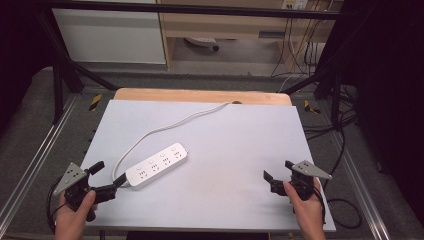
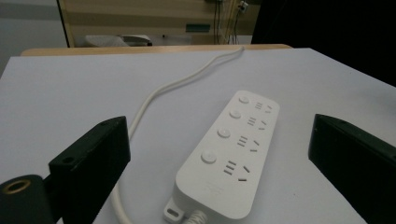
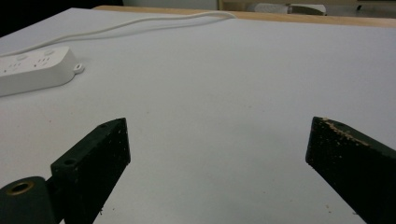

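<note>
A power strip (image 1: 157, 165) lies on the counter (image 1: 240, 150), left of centre; its cord (image 1: 165, 127) runs to the far edge.

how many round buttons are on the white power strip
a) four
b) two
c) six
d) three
a: the left gripper view shows four round buttons in a row along the power strip, one beside each socket group, with the left tongs standing open around it.
</note>
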`<control>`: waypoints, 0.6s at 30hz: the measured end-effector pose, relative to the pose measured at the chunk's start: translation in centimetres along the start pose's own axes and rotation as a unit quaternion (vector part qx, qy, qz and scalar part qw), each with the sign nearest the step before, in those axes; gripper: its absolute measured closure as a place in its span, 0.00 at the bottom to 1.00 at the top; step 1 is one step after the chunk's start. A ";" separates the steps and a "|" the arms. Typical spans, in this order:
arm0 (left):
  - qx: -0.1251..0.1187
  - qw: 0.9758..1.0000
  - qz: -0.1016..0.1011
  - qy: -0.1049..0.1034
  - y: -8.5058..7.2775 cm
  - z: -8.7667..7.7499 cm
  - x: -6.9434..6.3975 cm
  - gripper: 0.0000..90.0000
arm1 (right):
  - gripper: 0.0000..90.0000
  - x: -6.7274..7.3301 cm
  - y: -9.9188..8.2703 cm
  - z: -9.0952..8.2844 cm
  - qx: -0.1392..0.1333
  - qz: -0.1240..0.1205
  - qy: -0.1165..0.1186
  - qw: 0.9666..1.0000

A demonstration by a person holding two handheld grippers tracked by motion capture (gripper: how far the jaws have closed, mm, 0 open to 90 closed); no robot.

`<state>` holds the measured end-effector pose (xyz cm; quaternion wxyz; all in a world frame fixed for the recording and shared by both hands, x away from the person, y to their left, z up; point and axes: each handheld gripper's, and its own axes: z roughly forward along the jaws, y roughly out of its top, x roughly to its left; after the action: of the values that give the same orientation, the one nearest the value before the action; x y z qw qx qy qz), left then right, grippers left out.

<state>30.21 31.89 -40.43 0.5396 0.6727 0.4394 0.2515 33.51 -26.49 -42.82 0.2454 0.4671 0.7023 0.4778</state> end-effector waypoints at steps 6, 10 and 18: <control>-0.014 1.000 0.002 -0.006 0.2 -0.2 -0.2 0.06 | 0.08 0.4 -0.2 -0.3 -0.016 -0.018 -0.008 1.000; -0.016 1.000 0.006 -0.005 0.3 -0.2 -0.4 0.06 | 0.09 0.3 -0.3 -0.4 -0.014 -0.018 -0.010 1.000; -0.017 1.000 0.007 -0.006 0.3 -0.3 -0.5 0.06 | 0.07 0.4 -0.4 -0.4 -0.007 -0.018 -0.007 1.000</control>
<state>29.88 31.61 -39.97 0.5518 0.6678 0.4271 0.2592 32.87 -26.40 -42.92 0.2621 0.4564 0.7052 0.4751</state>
